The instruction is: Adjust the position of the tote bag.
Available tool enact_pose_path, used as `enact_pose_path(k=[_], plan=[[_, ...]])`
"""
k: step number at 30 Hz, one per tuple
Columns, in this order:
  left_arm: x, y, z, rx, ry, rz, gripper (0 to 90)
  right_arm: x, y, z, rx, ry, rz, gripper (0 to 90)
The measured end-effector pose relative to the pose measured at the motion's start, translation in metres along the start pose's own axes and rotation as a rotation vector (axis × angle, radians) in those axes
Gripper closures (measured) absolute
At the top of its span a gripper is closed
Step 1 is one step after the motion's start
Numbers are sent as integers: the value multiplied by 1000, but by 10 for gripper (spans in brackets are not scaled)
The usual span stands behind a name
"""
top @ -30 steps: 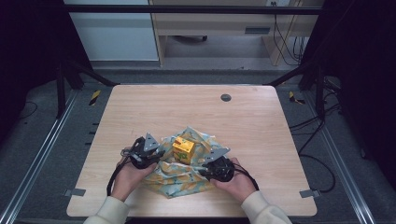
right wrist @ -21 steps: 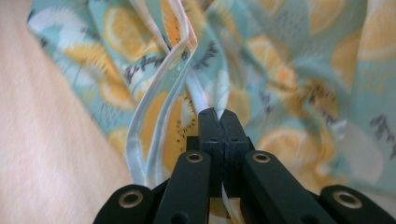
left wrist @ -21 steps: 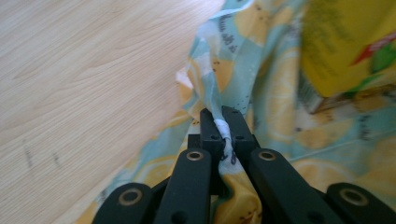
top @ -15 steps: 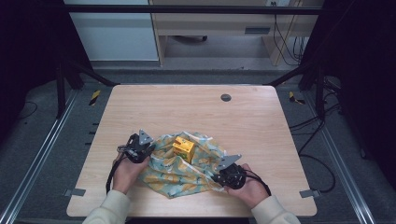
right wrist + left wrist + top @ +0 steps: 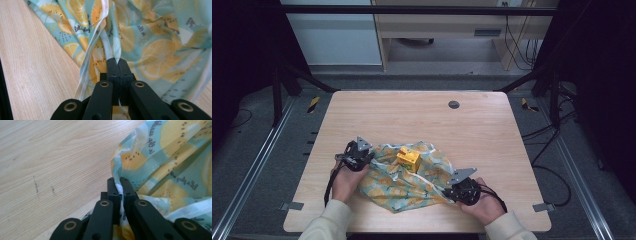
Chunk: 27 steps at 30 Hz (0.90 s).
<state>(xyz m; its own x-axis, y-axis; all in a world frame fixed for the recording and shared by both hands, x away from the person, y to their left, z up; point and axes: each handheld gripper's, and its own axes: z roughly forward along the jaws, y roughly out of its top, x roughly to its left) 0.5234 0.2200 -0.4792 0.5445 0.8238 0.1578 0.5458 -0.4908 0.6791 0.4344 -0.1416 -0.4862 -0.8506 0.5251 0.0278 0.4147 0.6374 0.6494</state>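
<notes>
So the counter is a pale wood slab and most of it is bare; everything I care about sits near my edge of it. The big item is the cloth, a teal sheet printed with lemon slices and little script lines, lying rumpled across the front middle of the counter. On top of it, a bit toward the far side of the heap, sits a small yellow block, upright as far as I can tell from the high view.

I've got both ends pinned. My left gripper is clamped down on the cloth's left edge; in the left gripper view the jaws are nearly together with a thin white hem squeezed between them. My right gripper is pinched onto the cloth's near-right corner the same way, a fold of hem running straight into the closed jaws.

The bit that matters: the cloth stretches on a diagonal between my two grippers, left one farther from me, right one closer, and the yellow block sits between them, nearer the left gripper. So any pull I'd make next runs along that diagonal, and I reckon the block rides or tips depending on how evenly the two ends go.
</notes>
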Motion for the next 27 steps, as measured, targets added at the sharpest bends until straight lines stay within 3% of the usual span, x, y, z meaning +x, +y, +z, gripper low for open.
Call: enact_pose_path(k=[6, 8, 12, 16, 24, 27], plan=[[-5, 4, -14, -44, -26, 8, 849, 0, 1, -1, -48, -12, 13, 880], [-6, 6, -22, -76, -35, 0, 813, 0, 2, -3, -70, -21, 9, 772], [-12, 12, -40, -148, -6, 13, 647, 3, 5, -10, -102, -60, 10, 574], [-15, 20, -60, -203, 15, 29, 540, 6, 10, -19, -134, -80, 6, 431], [-29, 31, -95, -249, 1, 51, 470, 3, 27, -42, -186, -124, 6, 294], [-38, 30, -102, -267, -27, 74, 445, -3, 35, -48, -190, -137, 15, 247]])
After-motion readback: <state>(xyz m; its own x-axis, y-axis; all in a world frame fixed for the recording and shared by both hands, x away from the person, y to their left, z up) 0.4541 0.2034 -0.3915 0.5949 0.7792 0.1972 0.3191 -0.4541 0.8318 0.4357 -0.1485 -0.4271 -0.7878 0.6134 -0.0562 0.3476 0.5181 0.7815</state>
